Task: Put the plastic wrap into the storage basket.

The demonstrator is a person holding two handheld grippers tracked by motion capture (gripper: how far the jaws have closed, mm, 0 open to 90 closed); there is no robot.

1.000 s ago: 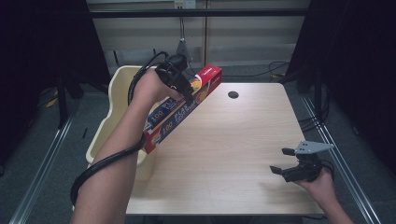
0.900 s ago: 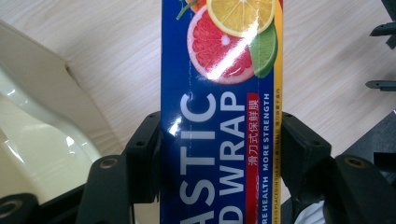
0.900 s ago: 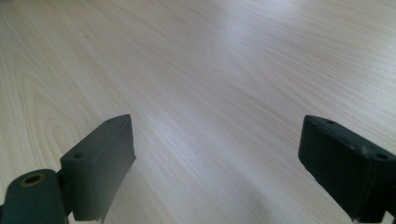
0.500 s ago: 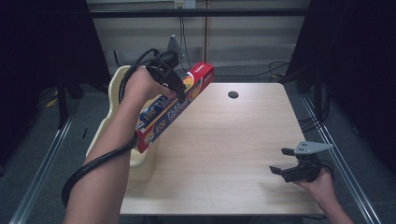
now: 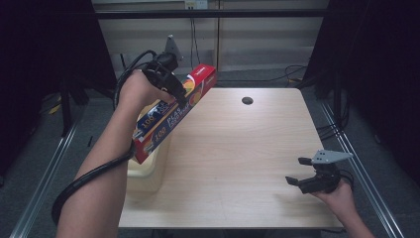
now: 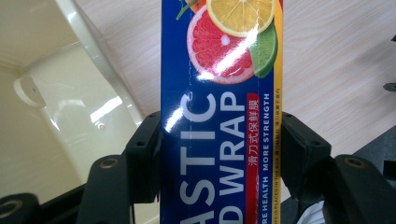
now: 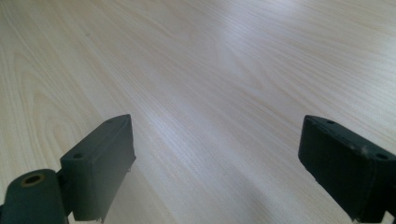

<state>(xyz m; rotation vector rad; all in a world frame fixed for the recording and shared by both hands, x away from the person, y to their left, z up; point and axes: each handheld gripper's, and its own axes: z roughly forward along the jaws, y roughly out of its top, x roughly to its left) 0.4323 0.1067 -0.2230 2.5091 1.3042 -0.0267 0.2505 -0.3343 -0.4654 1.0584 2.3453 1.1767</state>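
Jaws of the left gripper (image 5: 179,97) pinch the plastic wrap box (image 5: 171,116), its long axis slanting up-right over the tabletop (image 5: 237,148); right gripper (image 5: 303,171) jaws spread.

The long blue and red cardboard box of plastic wrap (image 6: 219,116) looks smooth and shiny, with bright spots of light on it. The cream plastic bin (image 6: 60,121) is shiny too. The pale wooden table (image 7: 210,84) has fine grain lines and a soft shine, and the black jaws look dull and a bit scuffed.
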